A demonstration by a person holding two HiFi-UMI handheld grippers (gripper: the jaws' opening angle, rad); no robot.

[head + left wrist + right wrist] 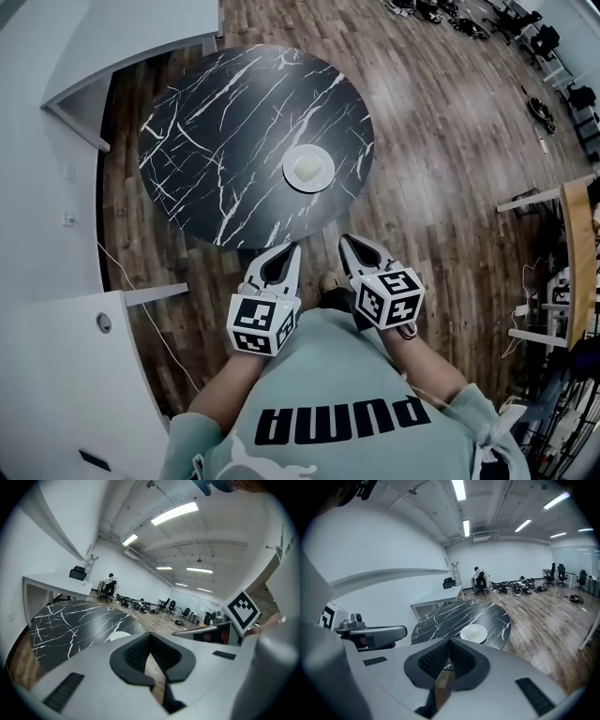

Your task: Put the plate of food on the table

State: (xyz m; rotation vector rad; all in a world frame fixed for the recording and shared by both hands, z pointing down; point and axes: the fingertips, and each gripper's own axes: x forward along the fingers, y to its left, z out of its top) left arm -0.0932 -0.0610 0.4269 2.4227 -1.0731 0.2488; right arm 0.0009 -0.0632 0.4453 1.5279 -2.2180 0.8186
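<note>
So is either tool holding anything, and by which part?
Nothing: the left tool and right tool are shut, empty; the plate sits apart on the table.

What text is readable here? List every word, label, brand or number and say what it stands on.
"PUMA": on the person's pale green shirt, upside down in the head view.
The left gripper and right gripper carry only square marker patterns, no letters.
Nothing else is readable.
</note>
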